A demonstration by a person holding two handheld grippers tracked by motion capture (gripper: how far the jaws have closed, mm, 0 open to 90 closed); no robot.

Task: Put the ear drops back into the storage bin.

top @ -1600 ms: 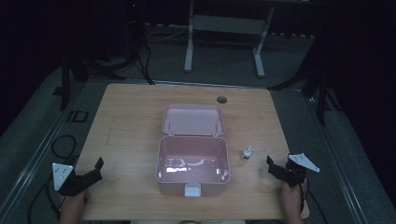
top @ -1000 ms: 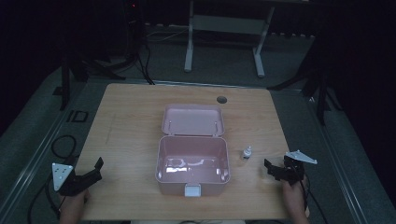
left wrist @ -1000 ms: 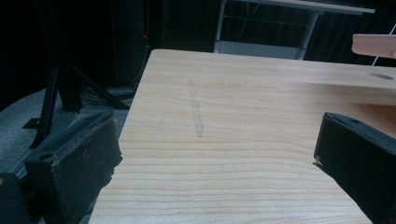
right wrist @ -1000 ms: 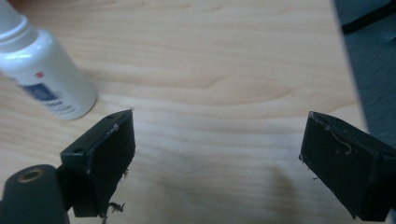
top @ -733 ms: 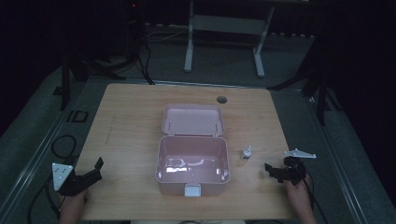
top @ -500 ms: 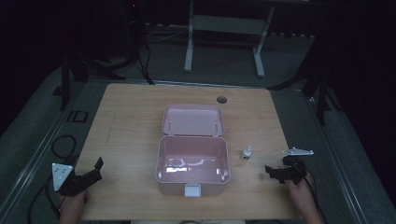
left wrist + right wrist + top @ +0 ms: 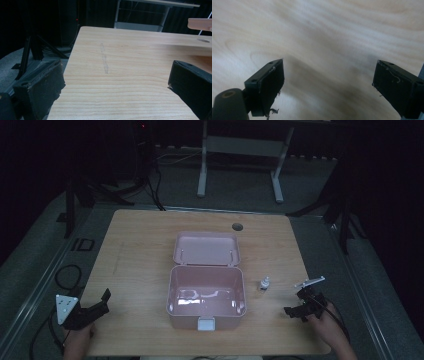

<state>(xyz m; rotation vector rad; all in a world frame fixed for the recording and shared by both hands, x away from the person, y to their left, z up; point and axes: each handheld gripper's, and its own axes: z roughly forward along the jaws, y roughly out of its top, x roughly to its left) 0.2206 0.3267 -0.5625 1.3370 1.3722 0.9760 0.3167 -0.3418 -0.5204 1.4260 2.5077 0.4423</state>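
A pink box (image 7: 206,296) stands open in the middle of the wooden table (image 7: 135,260), its lid (image 7: 206,248) laid flat behind it. A small white bottle (image 7: 263,283) stands upright just right of the box. My left gripper (image 7: 102,301) rests open near the table's front left corner, pointing toward the box; in the left gripper view the gap (image 7: 115,82) between its jaws holds nothing but bare wood. My right gripper (image 7: 295,304) hovers open near the front right, right of the bottle, tilted down at the tabletop (image 7: 329,40). Nothing sits between its fingers (image 7: 268,85).
A round cable hole (image 7: 237,226) sits in the table behind the lid. Cables trail off both front corners. A metal frame stand (image 7: 240,150) is on the dark floor beyond the table. The box's lid edge (image 7: 200,23) appears at the far right of the left gripper view.
My right gripper has tipped forward and down toward the tabletop, its grey plate swinging upward. The left gripper, box and bottle have stayed put.
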